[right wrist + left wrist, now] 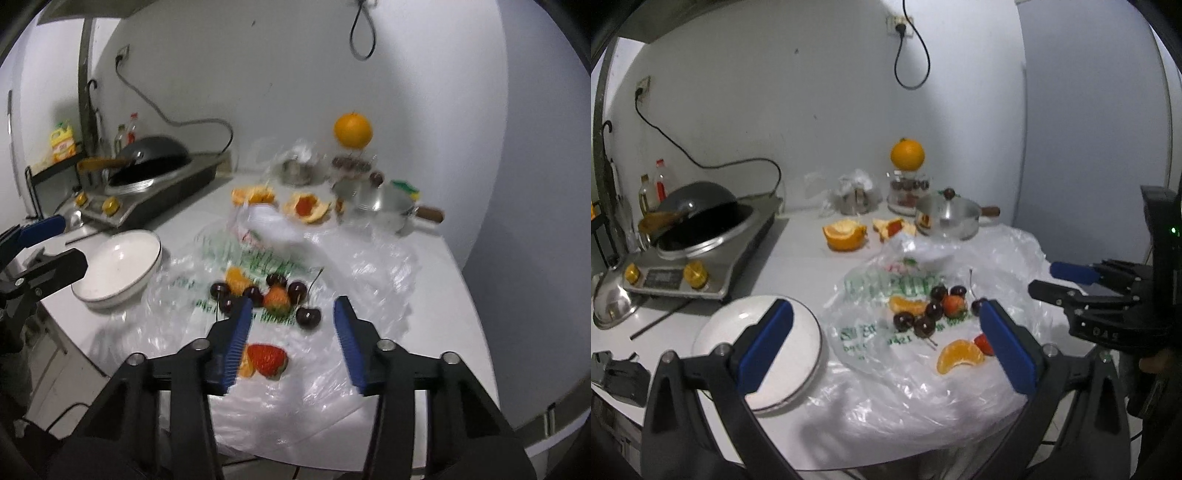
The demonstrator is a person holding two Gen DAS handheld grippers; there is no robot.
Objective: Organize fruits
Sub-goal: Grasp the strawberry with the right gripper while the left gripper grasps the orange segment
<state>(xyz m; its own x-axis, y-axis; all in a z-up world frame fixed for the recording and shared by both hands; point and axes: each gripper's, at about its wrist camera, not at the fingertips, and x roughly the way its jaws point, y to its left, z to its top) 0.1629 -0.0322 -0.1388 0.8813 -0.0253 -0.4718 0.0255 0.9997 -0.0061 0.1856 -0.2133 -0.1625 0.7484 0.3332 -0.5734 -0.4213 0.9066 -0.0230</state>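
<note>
Fruit lies loose on a crumpled clear plastic bag: several dark cherries, a strawberry among them, orange segments, and a nearer strawberry. A white plate sits left of the bag. My left gripper is wide open above the bag's near side, holding nothing. My right gripper hovers over the fruit, jaws partly apart. One cherry lies just beyond its tips, untouched.
An induction stove with a wok stands at the left. At the back are orange peels, a steel pot, and a whole orange on a jar. The counter edge runs near me.
</note>
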